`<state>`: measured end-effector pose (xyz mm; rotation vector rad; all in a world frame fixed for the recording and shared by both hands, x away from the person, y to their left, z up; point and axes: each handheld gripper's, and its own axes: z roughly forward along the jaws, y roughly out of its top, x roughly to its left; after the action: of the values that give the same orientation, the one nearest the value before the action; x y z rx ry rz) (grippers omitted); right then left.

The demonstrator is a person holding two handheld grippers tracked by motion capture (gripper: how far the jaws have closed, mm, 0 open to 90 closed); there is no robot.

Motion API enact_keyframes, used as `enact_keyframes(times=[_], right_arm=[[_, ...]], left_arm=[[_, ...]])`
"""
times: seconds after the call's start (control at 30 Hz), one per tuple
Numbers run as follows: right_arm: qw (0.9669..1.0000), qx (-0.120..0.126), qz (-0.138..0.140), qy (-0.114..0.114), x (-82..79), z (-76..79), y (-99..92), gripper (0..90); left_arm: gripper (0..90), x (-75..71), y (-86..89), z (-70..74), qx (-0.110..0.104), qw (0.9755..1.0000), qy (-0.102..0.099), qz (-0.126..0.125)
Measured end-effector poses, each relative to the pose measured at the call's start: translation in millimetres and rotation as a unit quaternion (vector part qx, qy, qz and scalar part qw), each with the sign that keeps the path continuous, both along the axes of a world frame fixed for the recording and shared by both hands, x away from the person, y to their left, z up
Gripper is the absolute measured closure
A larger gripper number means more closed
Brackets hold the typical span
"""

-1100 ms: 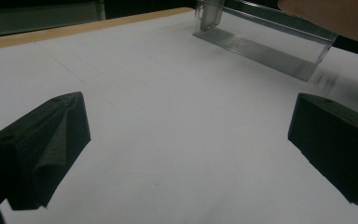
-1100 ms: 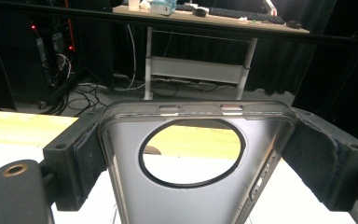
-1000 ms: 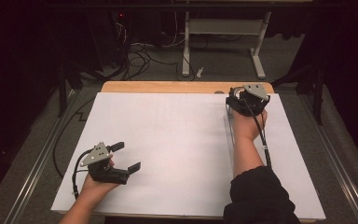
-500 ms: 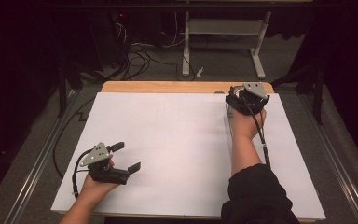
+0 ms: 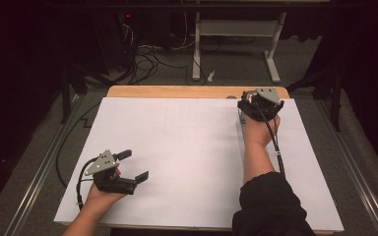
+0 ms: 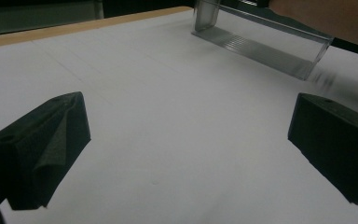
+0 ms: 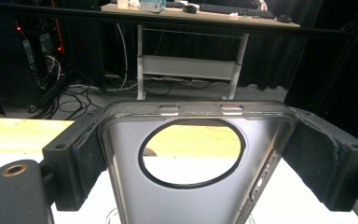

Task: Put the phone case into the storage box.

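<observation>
A clear phone case (image 7: 193,186) with a large round cutout is clamped across its width between the black pads of my right gripper (image 7: 196,154). That gripper (image 5: 257,102) is at the far right of the white sheet (image 5: 187,147), near the wooden back edge. From the left gripper view the case (image 6: 261,44) stands on edge on the sheet, under a forearm. My left gripper (image 5: 136,164) rests at the near left of the sheet, its jaws wide apart with nothing between them (image 6: 186,149).
The wooden table edge (image 5: 197,92) runs along the back of the sheet. Beyond it, a white desk frame (image 5: 236,34) and loose cables (image 5: 147,59) are on the floor. Metal rails (image 5: 44,167) flank the table.
</observation>
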<state>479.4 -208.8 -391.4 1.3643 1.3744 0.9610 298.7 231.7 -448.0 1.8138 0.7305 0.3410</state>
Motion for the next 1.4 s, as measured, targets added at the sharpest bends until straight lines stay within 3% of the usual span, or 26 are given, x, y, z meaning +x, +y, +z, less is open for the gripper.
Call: enact_keyframes(times=[0.8, 1.4], right_arm=[[0.9999, -0.005, 0.01, 0.002, 0.9, -0.2, -2.4, 11.6], [0.9999, 0.002, 0.011, 0.007, 3.1, -1.9, -6.0, 3.6]], left_arm=[[0.1, -0.1, 0.0, -0.2, 0.0, 1.0, 0.0, -0.001], [0.1, 0.0, 0.3, -0.2, -0.001, 1.0, 0.0, -0.001]])
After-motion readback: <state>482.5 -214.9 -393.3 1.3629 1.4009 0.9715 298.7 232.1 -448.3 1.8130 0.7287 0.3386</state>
